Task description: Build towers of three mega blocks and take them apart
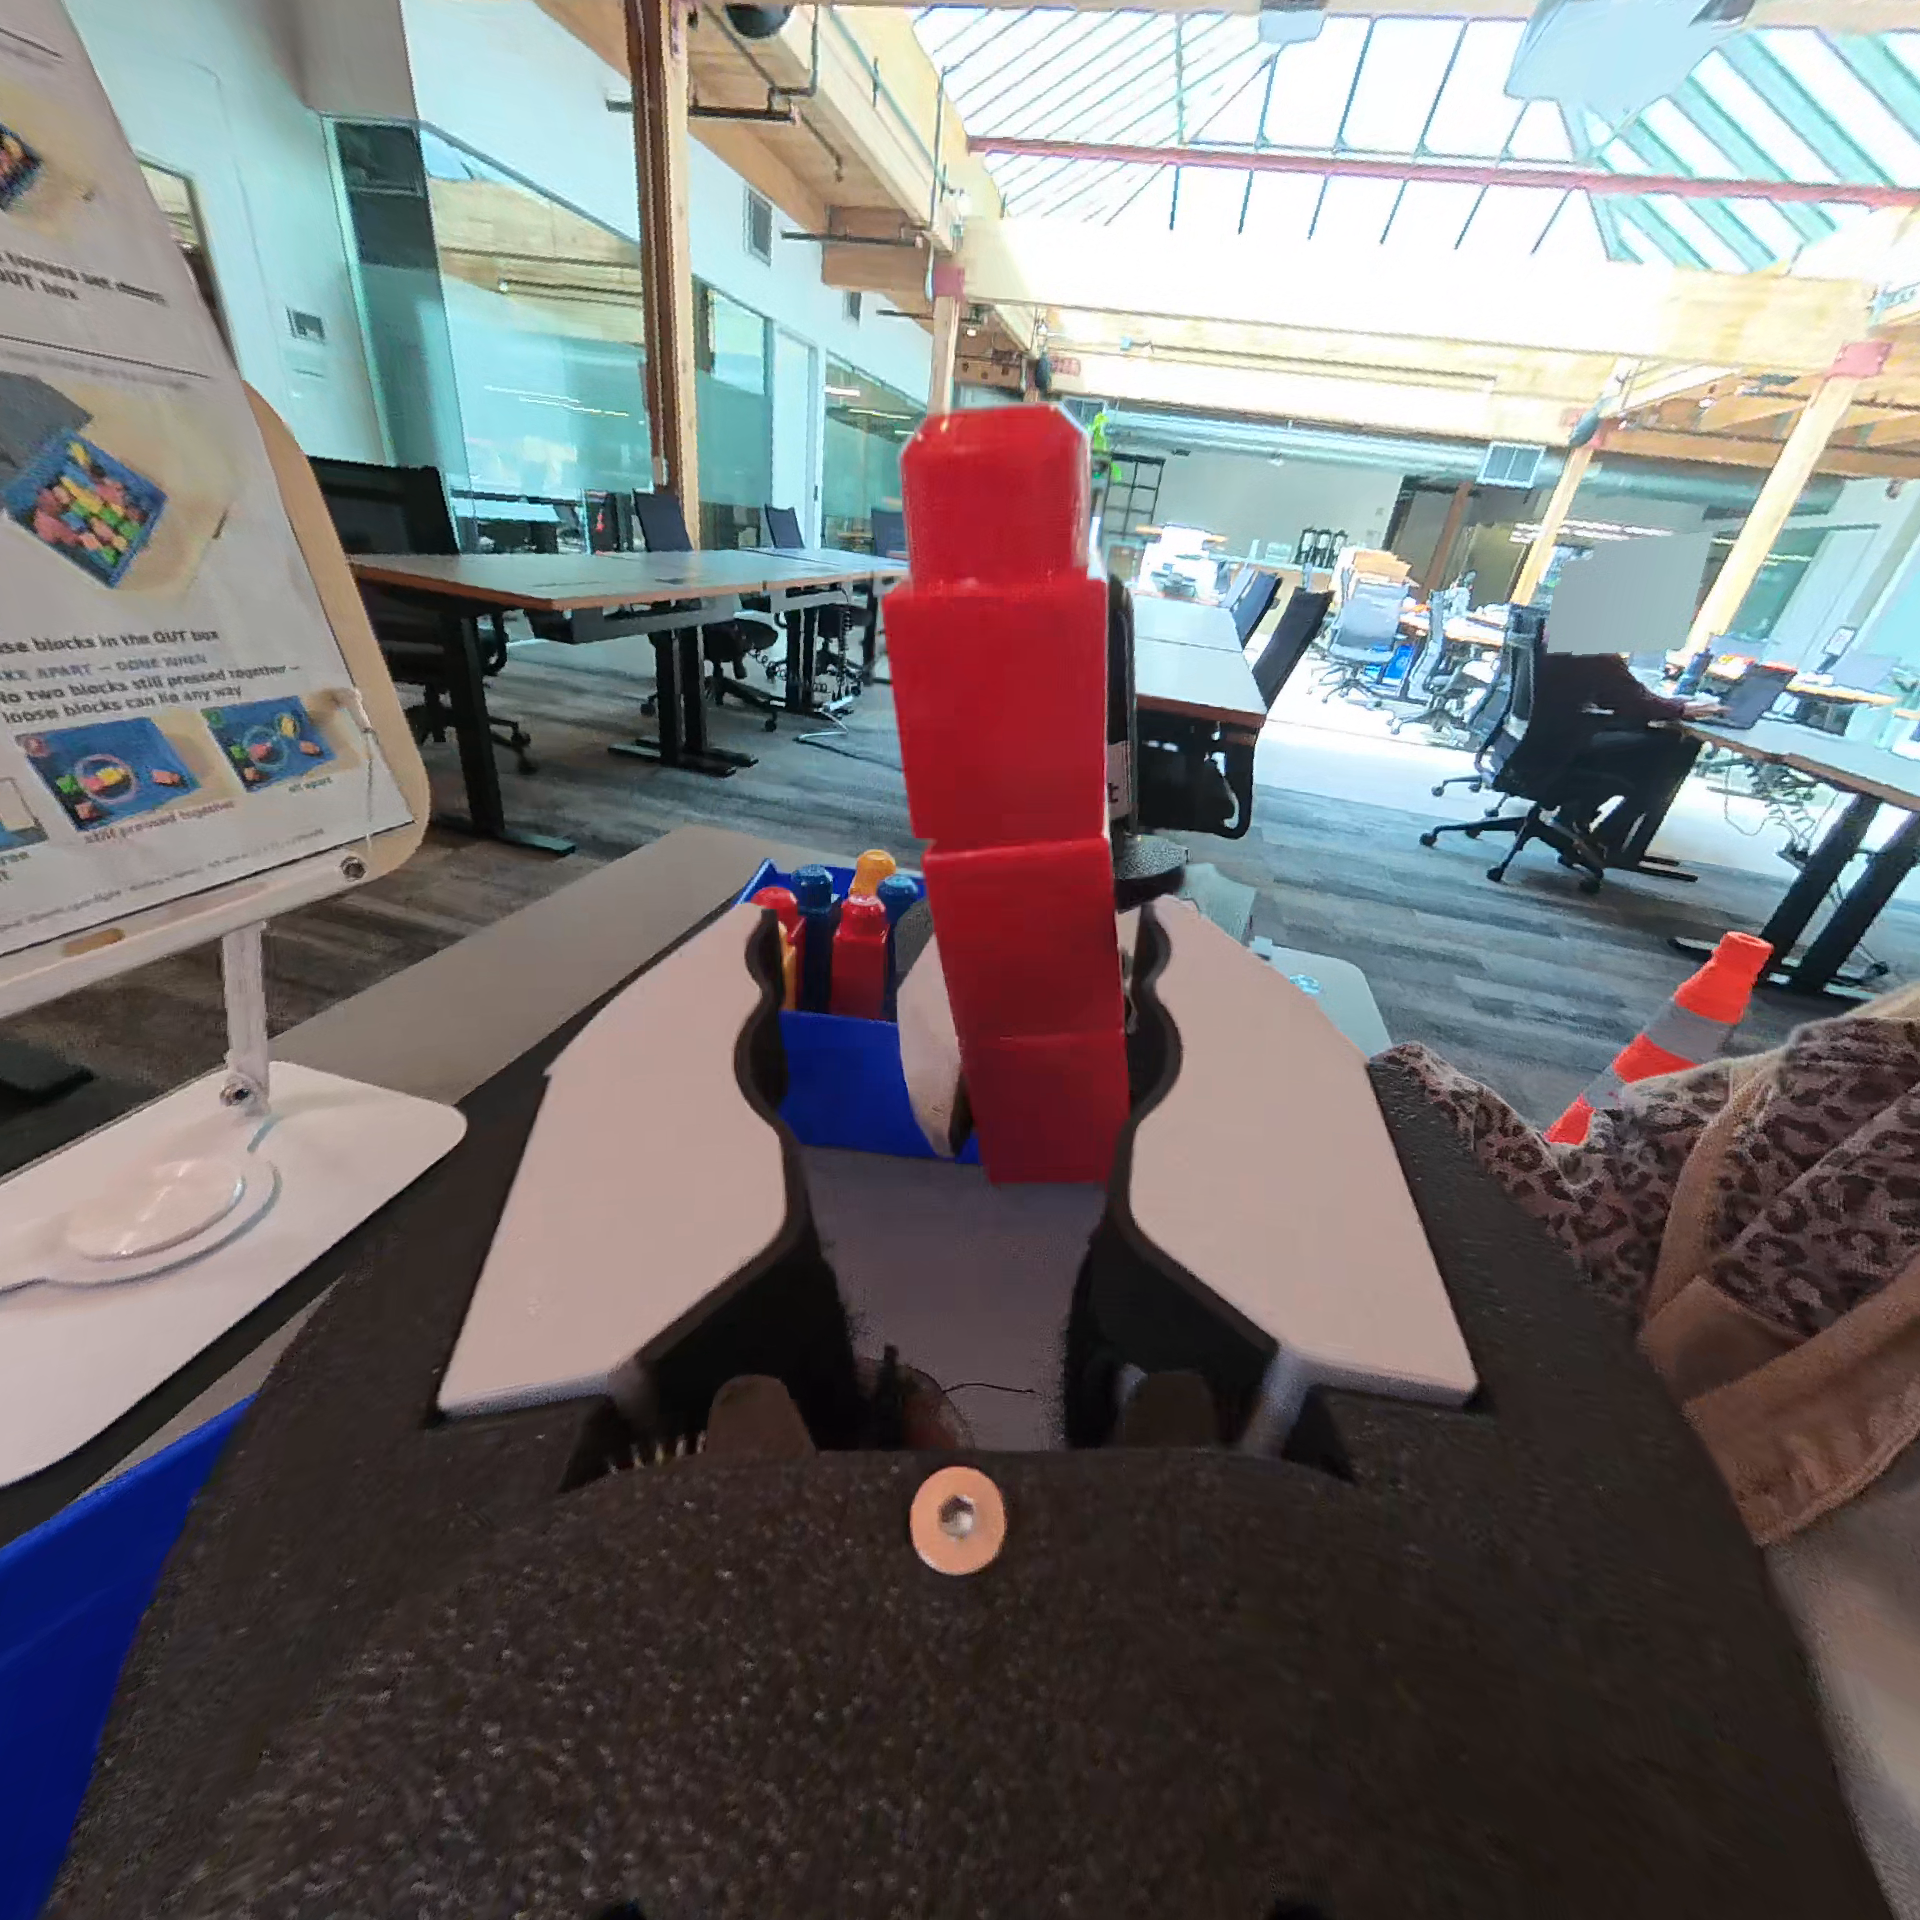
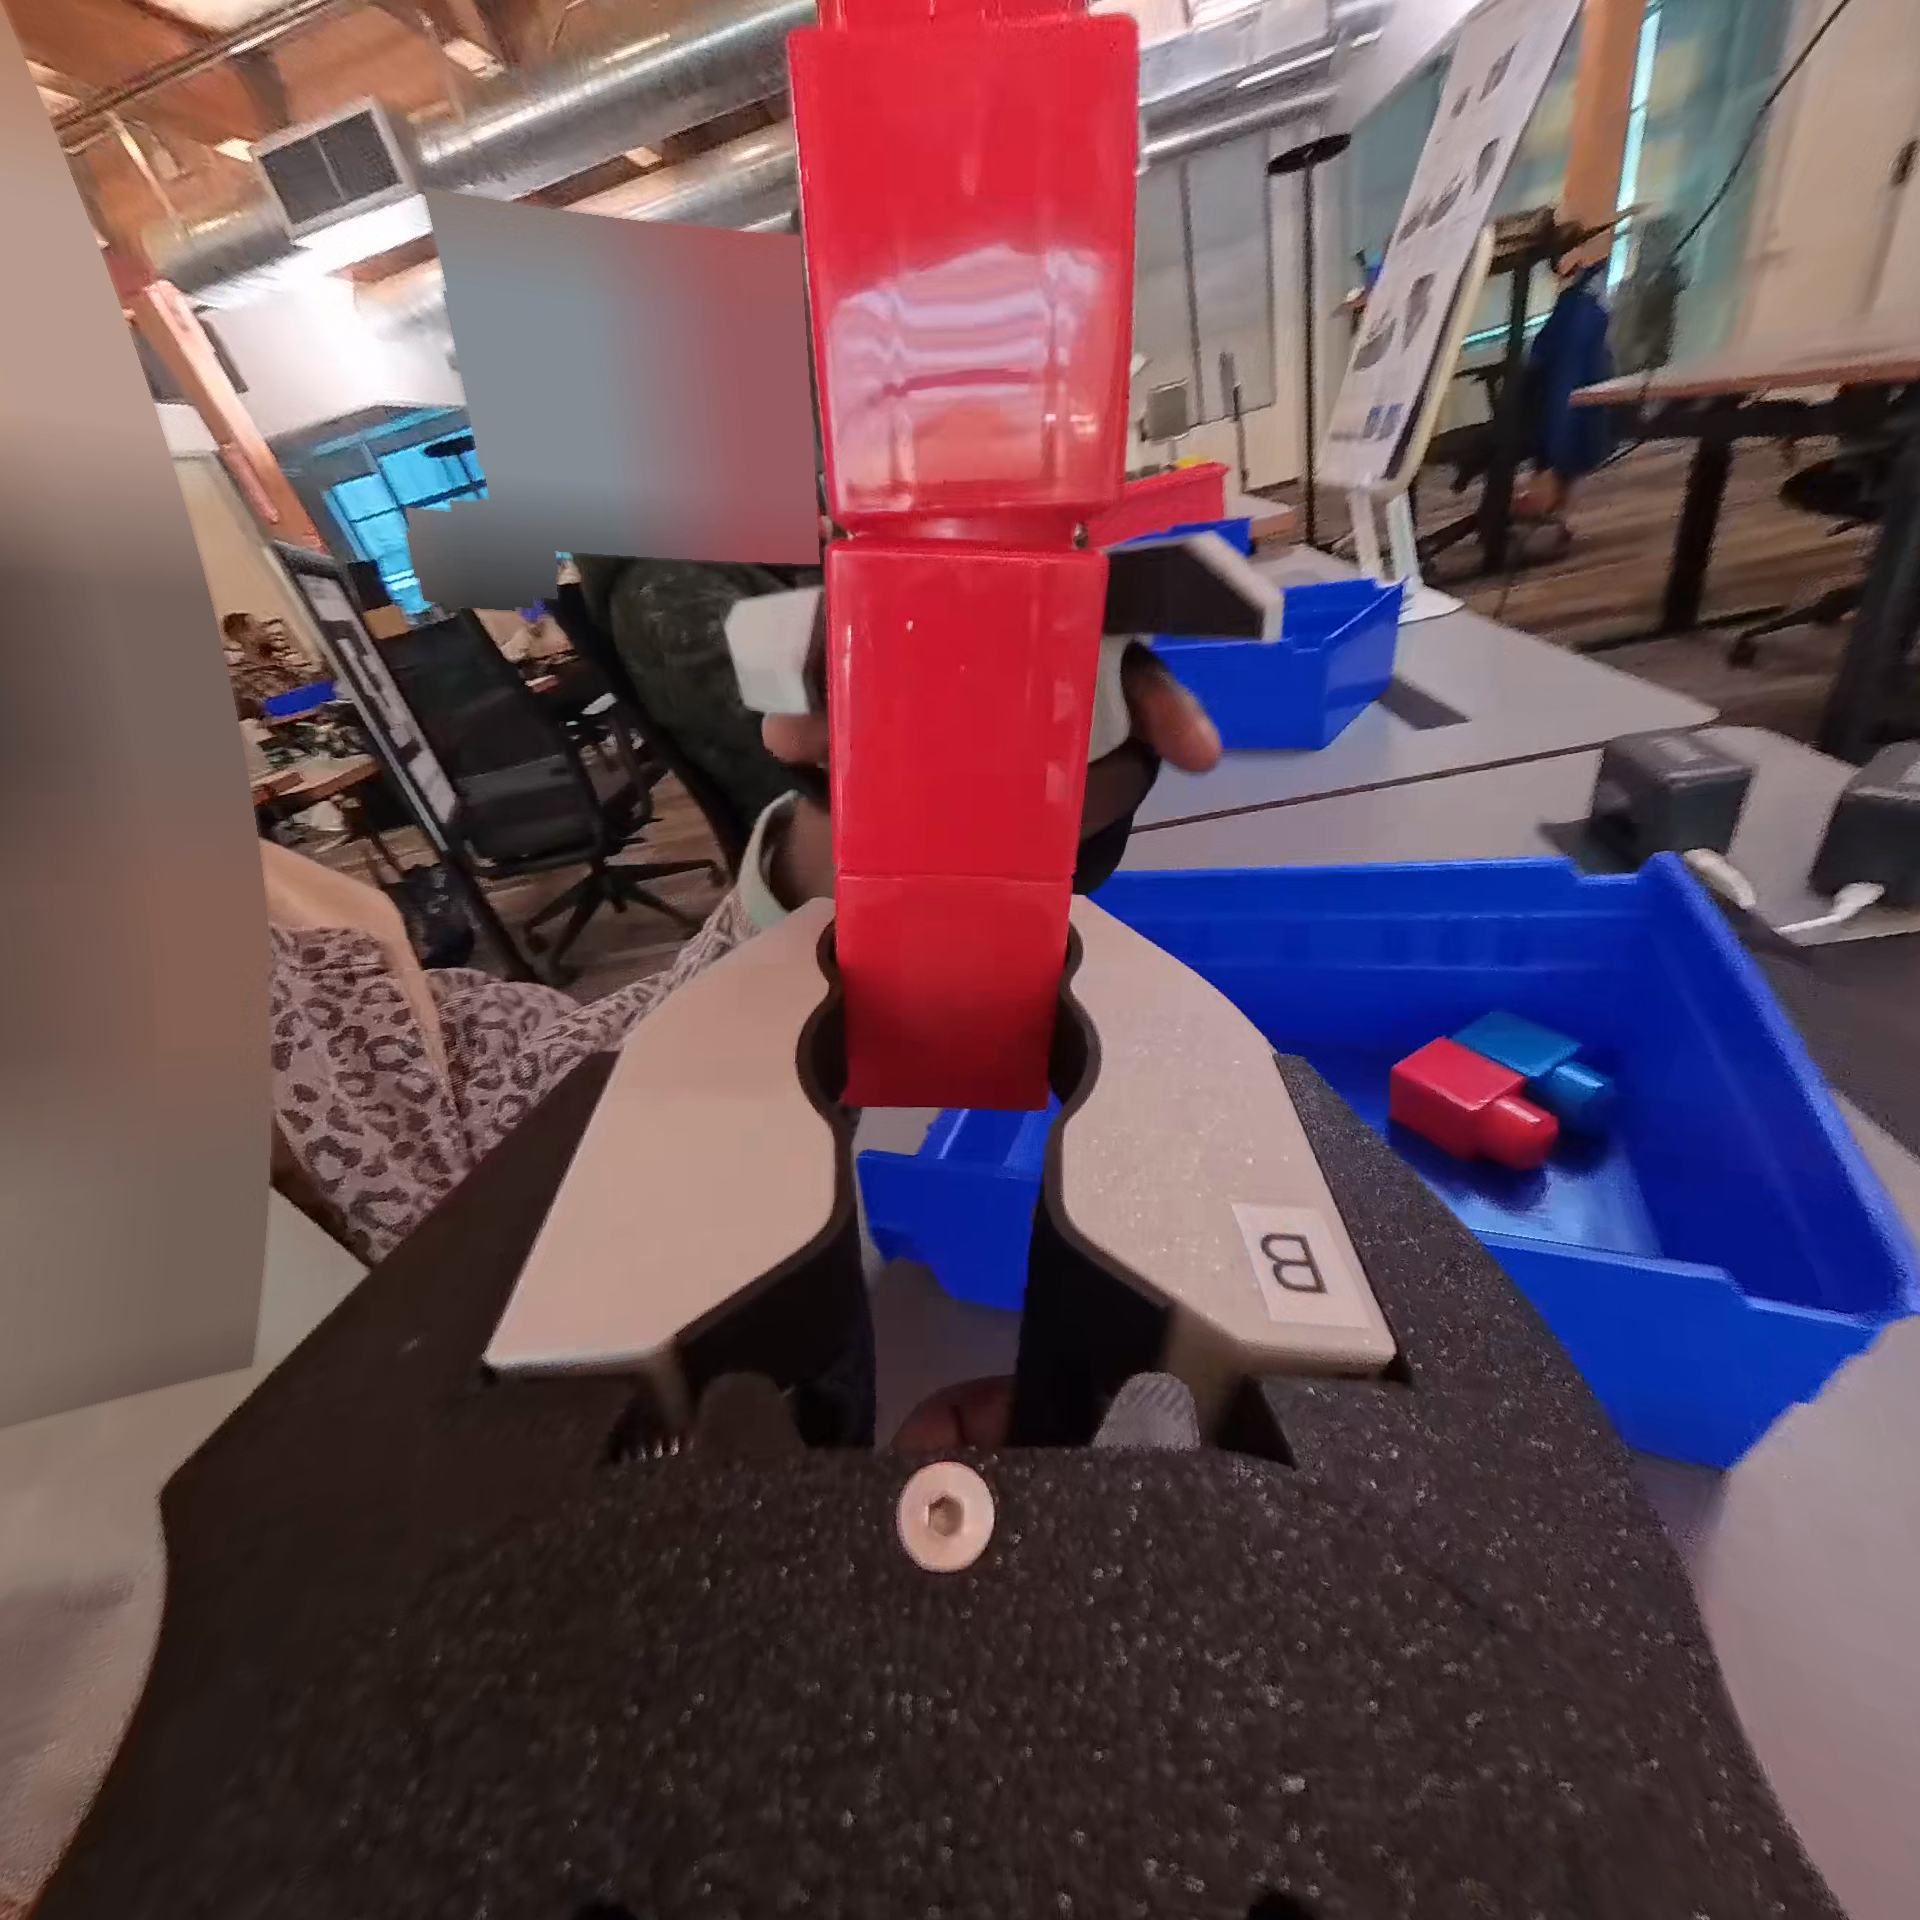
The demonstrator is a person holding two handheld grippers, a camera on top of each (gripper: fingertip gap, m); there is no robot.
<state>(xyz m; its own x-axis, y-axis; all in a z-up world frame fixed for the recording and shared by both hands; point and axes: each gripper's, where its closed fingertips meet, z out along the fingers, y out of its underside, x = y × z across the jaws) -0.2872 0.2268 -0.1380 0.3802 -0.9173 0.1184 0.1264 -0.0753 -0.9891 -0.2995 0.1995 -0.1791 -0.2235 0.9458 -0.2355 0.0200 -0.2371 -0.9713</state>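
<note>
A tower of three red mega blocks (image 2: 961,727) is held up in the air. My right gripper (image 2: 951,930) is shut on its bottom block. My left gripper (image 1: 956,935) is open, with the tower (image 1: 1003,727) against its right finger. In the right wrist view its fingers (image 2: 774,655) flank the middle block, with a hand behind them. A thin gap with a bit of stud shows between the top block and the middle one. The right gripper's pale finger (image 1: 930,1049) shows to the left of the tower base.
A blue bin (image 2: 1766,1091) to the right holds a red block (image 2: 1455,1107) and a blue block (image 2: 1538,1060). A second blue bin (image 2: 1288,665) stands farther back. Another blue bin (image 1: 842,1091) holds several towers. An instruction sheet on a stand (image 1: 156,520) stands at the left. A leopard-print sleeve (image 1: 1662,1195) is at the right. My hands' fingertips stand some 5 centimetres from each other.
</note>
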